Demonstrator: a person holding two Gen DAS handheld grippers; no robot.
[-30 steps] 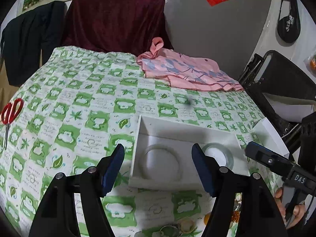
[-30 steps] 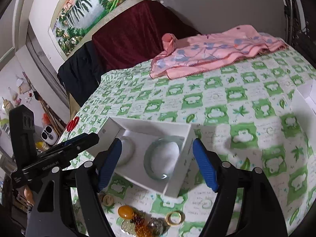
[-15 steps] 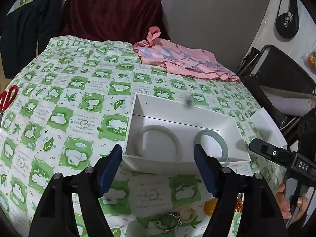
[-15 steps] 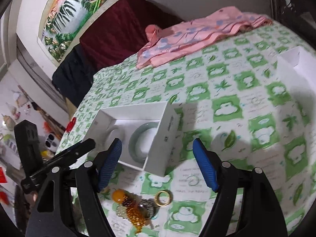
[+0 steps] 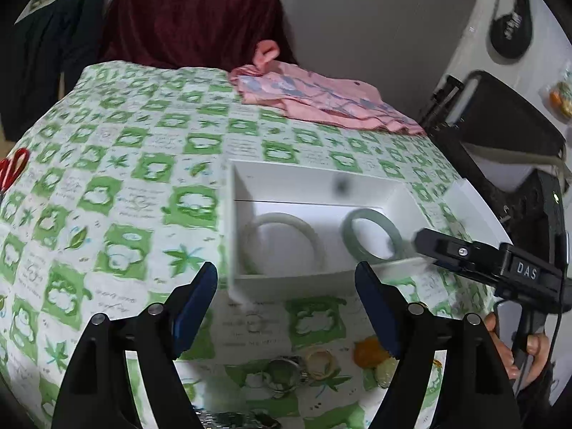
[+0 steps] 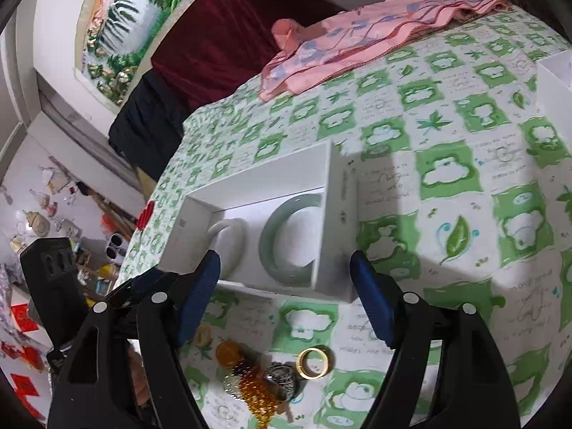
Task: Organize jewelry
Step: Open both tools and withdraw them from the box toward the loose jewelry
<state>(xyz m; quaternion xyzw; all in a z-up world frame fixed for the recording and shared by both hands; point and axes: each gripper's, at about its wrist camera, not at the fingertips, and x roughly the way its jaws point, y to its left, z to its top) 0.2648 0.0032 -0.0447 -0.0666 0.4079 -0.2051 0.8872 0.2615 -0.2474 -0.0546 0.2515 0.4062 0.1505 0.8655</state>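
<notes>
Green-and-white checked tablecloth (image 5: 118,164) across the whole surface. Pink cloth (image 5: 314,96) bunched at 12–1 o'clock, far edge. Open white box (image 5: 293,282) dead centre in left wrist view, 10–11 o'clock of centre in right wrist view (image 6: 339,221). Second white box (image 6: 554,82) at 2 o'clock in right view, mostly cut off. Inside the open box: white bangle (image 5: 282,243) on the 9 o'clock side, pale green bangle (image 5: 371,236) on the 3 o'clock side, lying flat, close but apart. Loose jewelry on cloth at 6 o'clock, near side of box: gold ring (image 6: 314,363), silver ring (image 6: 282,377) just beside it, amber beads (image 6: 250,386), orange bead (image 6: 227,350). Red scissors (image 5: 12,169) at 9 o'clock edge. Left gripper (image 5: 286,304) spread wide, holding nothing, hovering over near box wall. Right gripper (image 6: 284,295) spread wide, holding nothing, fingers straddling the box's near corner.
</notes>
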